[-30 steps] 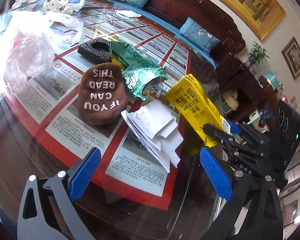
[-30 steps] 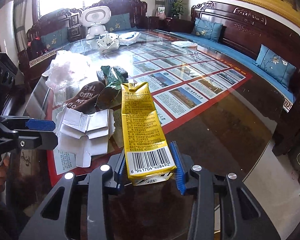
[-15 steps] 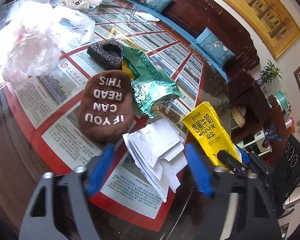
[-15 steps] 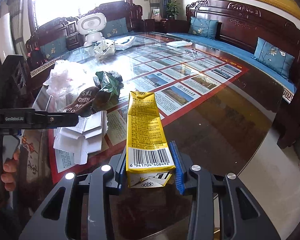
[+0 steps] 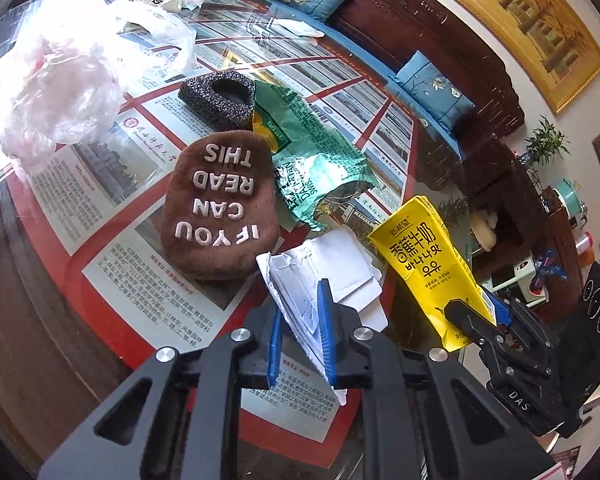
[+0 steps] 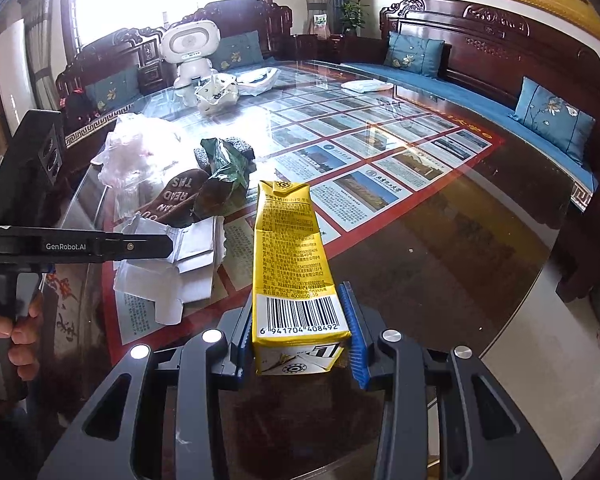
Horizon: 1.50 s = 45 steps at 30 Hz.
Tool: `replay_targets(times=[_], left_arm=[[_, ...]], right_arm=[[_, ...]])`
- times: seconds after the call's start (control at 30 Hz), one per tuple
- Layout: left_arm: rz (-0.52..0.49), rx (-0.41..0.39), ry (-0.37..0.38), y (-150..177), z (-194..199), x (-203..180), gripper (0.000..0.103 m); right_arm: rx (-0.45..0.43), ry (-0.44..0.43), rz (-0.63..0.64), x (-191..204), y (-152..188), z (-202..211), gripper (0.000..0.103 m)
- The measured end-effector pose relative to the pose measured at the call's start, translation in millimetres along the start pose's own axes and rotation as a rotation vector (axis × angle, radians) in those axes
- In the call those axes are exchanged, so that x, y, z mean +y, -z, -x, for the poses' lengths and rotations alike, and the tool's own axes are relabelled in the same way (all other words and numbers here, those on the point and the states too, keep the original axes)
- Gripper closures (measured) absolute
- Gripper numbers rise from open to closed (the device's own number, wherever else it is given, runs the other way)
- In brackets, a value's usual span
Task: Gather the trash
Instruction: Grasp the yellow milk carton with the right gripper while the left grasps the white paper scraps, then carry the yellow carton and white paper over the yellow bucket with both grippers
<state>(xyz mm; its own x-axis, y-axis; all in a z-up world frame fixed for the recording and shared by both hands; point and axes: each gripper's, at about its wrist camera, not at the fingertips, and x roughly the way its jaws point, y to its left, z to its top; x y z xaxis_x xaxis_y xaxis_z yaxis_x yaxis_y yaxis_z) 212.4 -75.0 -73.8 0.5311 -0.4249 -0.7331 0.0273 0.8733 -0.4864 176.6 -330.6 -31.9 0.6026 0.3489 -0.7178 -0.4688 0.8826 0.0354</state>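
Glossy glass tabletop point(image 5: 40, 320), crumpled white paper point(image 5: 332, 264)

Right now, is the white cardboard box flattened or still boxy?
Flattened: the white box lies collapsed on the table, flaps spread, its edge between the closing left gripper jaws.

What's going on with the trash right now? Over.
Left gripper closing on white flattened cardboard. Right gripper clamped on yellow milk carton. Brown sock and green wrapper on table, not blocking.
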Motion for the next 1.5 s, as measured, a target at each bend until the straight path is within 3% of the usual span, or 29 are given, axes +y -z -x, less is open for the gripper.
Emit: replay_targets(times=[0.4,0.97,1.23,1.5], left_arm=[[-0.035,-0.011,0.002,5,14,-4,0.089],[-0.208,-0.058,0.031,32,44,-53,0.097],[-0.346,-0.063,0.065,44,50,-106,0.097],[-0.534,0.019,0.145,75,20,-191,0.097]], right_arm=[[-0.006,0.001,0.003,6,1,11,0.066],[-0.075,0.061,-0.065,-3,24,77,0.066],[-0.114,0.104,-0.12,-17,45,115,0.066],[-0.118,0.205,-0.23,-58,98,166,0.066]])
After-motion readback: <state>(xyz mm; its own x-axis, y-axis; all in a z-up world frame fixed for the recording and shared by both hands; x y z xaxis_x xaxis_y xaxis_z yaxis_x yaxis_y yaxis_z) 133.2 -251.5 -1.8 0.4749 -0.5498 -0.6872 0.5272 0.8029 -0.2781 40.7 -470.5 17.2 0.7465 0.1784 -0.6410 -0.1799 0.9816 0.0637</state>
